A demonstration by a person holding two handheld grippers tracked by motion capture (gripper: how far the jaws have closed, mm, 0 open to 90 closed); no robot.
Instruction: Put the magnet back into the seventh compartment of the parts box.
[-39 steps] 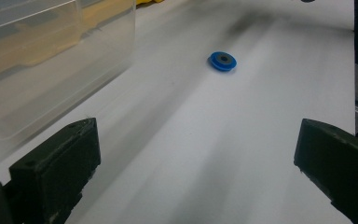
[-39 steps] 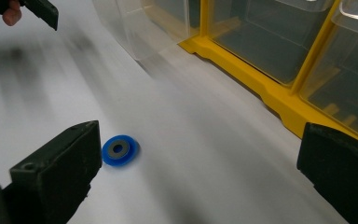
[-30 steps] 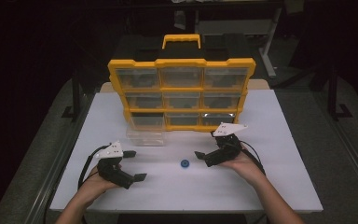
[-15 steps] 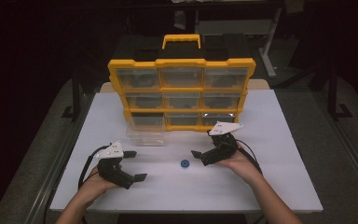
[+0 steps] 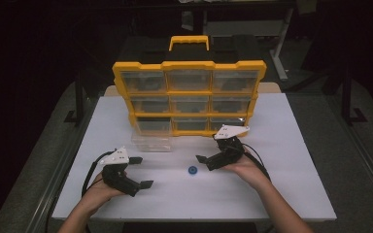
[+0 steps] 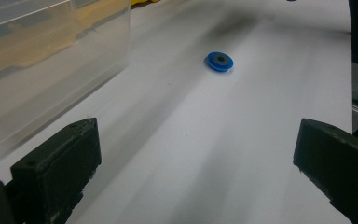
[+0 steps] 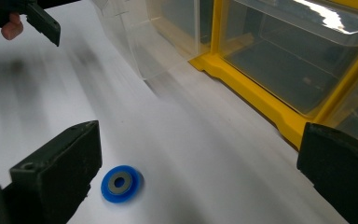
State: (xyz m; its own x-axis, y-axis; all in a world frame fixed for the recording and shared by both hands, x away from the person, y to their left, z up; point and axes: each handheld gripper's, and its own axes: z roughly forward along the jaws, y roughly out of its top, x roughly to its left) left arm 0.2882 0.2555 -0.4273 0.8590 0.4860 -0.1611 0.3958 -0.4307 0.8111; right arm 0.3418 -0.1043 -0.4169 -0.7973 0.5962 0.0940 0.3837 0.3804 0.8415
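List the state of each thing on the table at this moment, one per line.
Left tongs: open, holding nothing.
Right tongs: open, holding nothing, beside the blue disc.
Blue disc: flat on the table, untouched.
Clear drawer: pulled out of the bottom-left slot, resting on the table.
Yellow organizer: upright, other drawers pushed in.

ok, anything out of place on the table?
Yes. One clear drawer is pulled out of the yellow cabinet and sits on the table, leaving the bottom-left slot empty. A small blue disc lies loose between the two open tongs. Nothing looks spilled or damaged.
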